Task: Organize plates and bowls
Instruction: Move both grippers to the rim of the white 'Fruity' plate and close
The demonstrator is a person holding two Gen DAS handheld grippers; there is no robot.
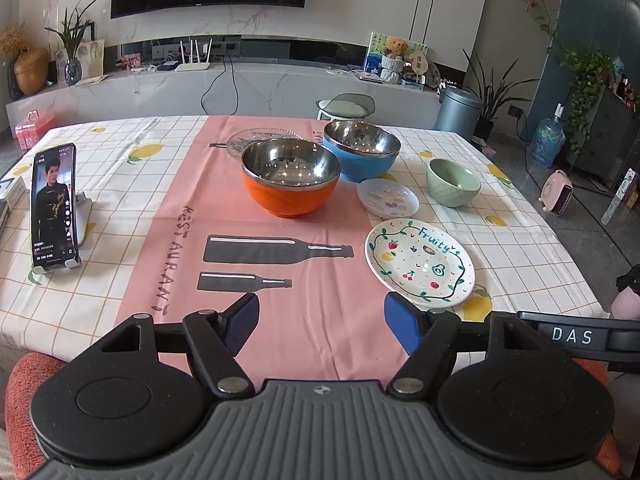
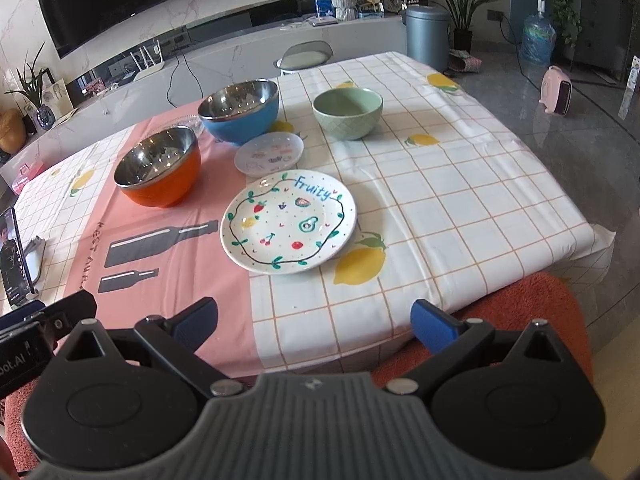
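While both claws hung over the near edge of the table (image 2: 460, 184), three bowls and three plates sat spread across its cloth. The orange bowl (image 1: 291, 182) stood on the pink runner (image 1: 280, 280), the blue bowl (image 1: 362, 150) just behind and to its right, and the green bowl (image 1: 453, 182) stood apart on the checked part of the cloth. Both the orange and blue bowls had shiny metal insides, and all three were upright. The fruit-painted plate (image 1: 419, 262) lay nearest, the small white plate (image 1: 387, 197) lay between it and the blue bowl, and a clear glass plate (image 1: 264, 138) lay behind the orange bowl, partly hidden by it. The left claw (image 1: 322, 322) was spread wide with nothing between its blue pads; the right claw (image 2: 314, 322) was likewise spread and gripped nothing. One phone (image 1: 54, 210) leaned on a stand at the left side of the table. One grey bin (image 1: 457, 108) and one stool (image 1: 346, 106) stood beyond the far edge.
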